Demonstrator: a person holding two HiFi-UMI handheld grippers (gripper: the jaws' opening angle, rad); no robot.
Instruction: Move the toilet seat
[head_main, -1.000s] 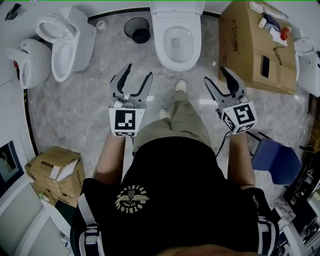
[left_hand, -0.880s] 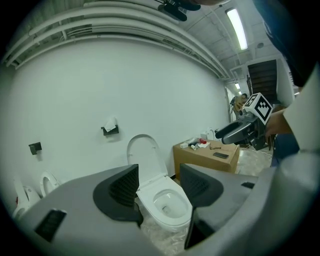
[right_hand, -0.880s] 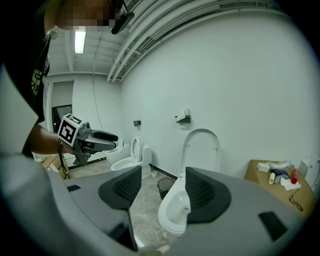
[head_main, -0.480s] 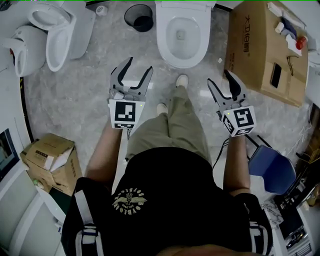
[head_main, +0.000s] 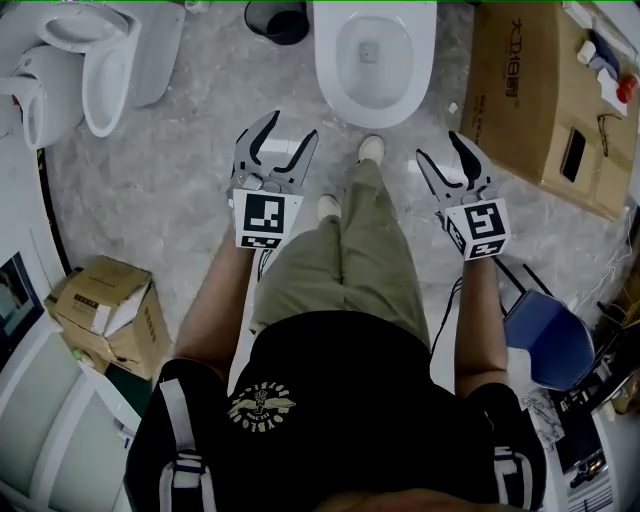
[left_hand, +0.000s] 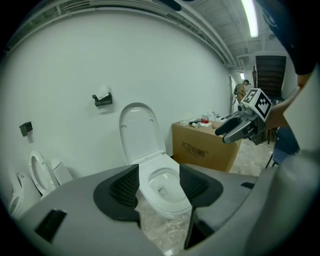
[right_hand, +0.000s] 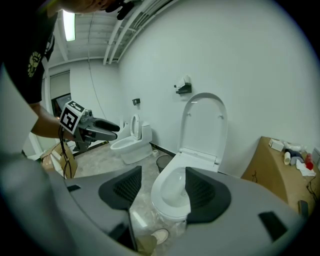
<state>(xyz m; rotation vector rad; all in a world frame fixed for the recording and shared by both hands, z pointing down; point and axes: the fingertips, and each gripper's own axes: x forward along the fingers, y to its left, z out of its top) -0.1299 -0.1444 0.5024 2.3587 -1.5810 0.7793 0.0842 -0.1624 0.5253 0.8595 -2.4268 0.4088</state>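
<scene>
The left hand-held gripper (head_main: 290, 130) and right hand-held gripper (head_main: 438, 148) are spread and empty, so step closer and pinch the raised toilet seat (left_hand: 139, 131) gently.

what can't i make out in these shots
Head view: the toilet's raised lid lies beyond the top edge, which also cuts off part of the bin.
Left gripper view: the open left gripper hides the bowl's sides; the items on the cardboard box are too small to identify.
</scene>
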